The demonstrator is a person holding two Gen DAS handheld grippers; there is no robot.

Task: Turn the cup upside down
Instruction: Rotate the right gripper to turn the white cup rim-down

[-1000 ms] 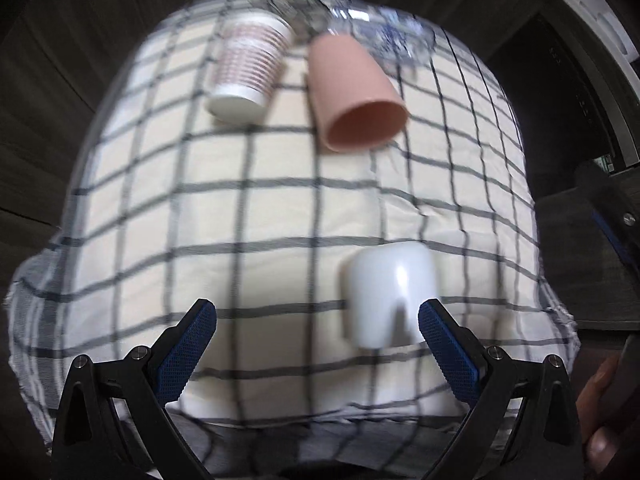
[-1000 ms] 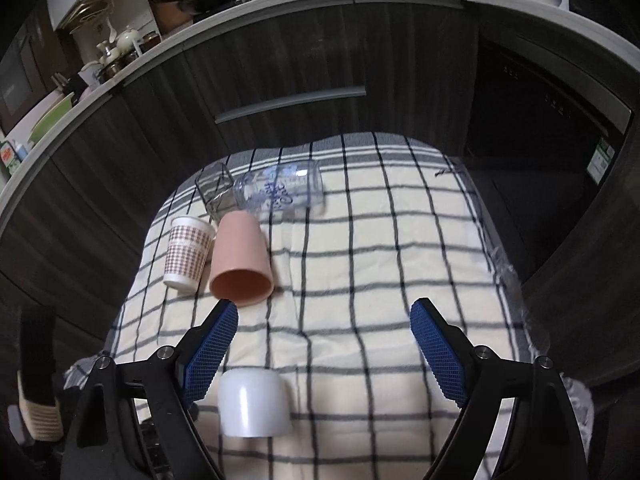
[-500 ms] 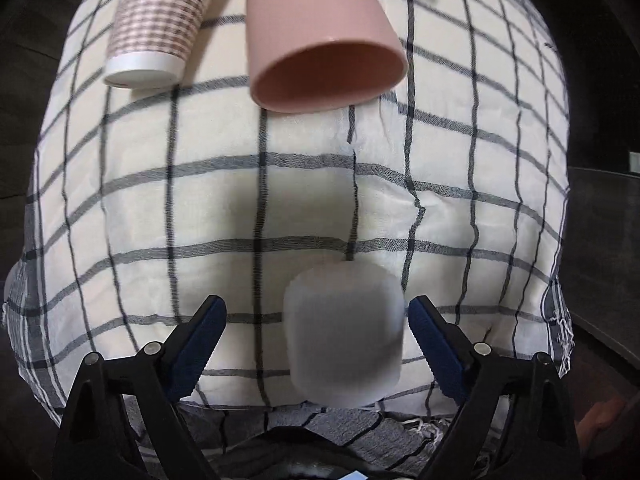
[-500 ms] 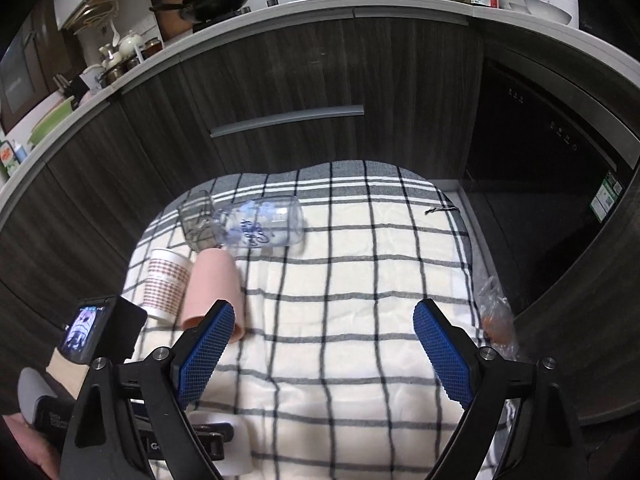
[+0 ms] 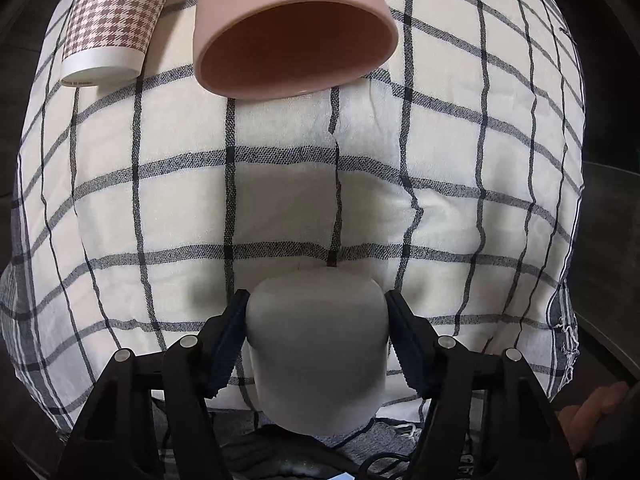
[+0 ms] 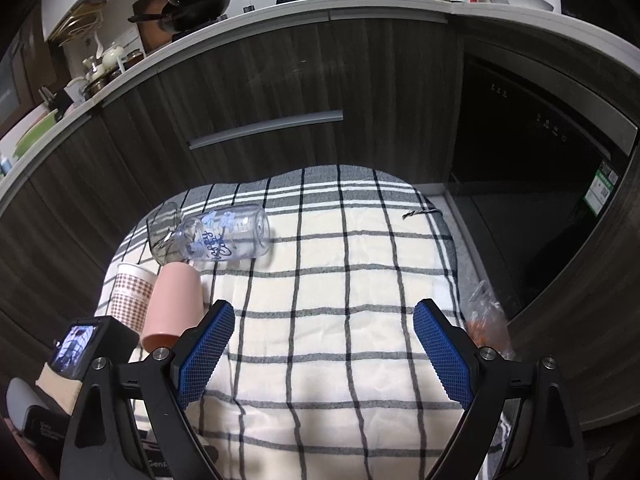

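Note:
A white cup lies on its side on the checked cloth, its closed base pointing away from the camera. My left gripper is shut on it, one blue pad on each side. A pink cup lies on its side farther back with its mouth toward the camera; it also shows in the right wrist view. My right gripper is open and empty above the cloth's near middle. The white cup is hidden in the right wrist view.
A houndstooth paper cup lies left of the pink cup. A clear glass bottle and a small glass lie at the cloth's back left. Dark cabinets stand behind. A plastic bag sits at the cloth's right edge.
My left gripper has moved forward to the white cup and closed on its sides. My right gripper has drawn back and risen a little, still open.

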